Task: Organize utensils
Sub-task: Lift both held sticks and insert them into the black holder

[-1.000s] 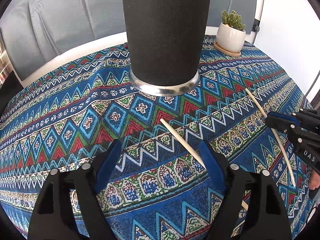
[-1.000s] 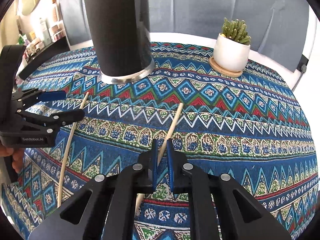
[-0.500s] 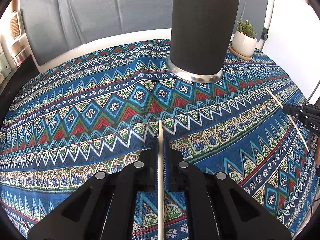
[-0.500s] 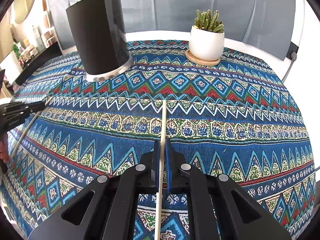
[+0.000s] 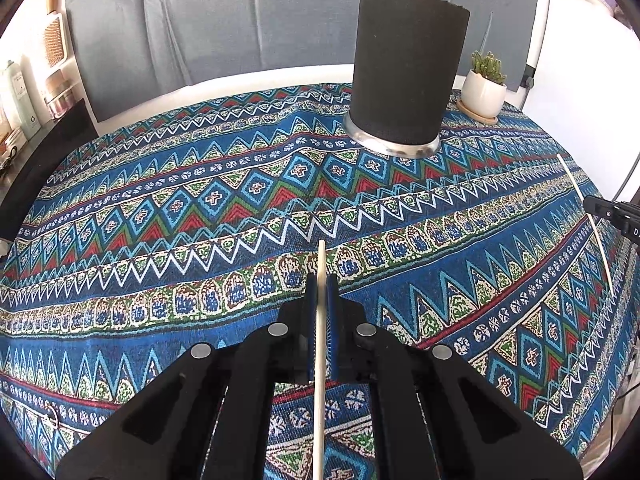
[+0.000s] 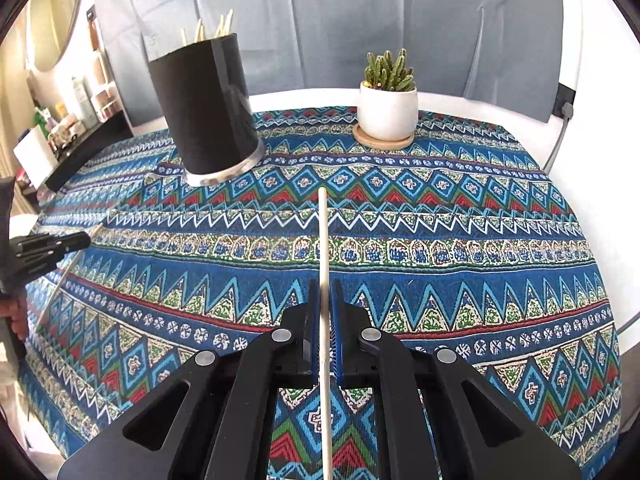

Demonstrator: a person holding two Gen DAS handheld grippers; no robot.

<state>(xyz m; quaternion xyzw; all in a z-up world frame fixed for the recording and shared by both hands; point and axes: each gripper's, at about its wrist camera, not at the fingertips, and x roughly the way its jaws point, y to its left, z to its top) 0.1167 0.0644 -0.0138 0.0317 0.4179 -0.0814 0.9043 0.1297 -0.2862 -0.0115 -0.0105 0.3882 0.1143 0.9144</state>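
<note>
A small green cactus (image 6: 389,69) sits in a white pot (image 6: 387,114) on a round wooden coaster (image 6: 383,142). A blue patterned cloth (image 6: 440,240) covers the surface. A gray curtain (image 6: 360,20) hangs behind.

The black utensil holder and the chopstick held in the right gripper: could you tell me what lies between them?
In the right wrist view, only patterned tablecloth lies between the chopstick and the black utensil holder; the potted cactus stands off to the right.

tablecloth (image 6: 460,240): blue, red, green zigzag bands; holder (image 6: 204,108): black; pot (image 6: 387,110): white
</note>
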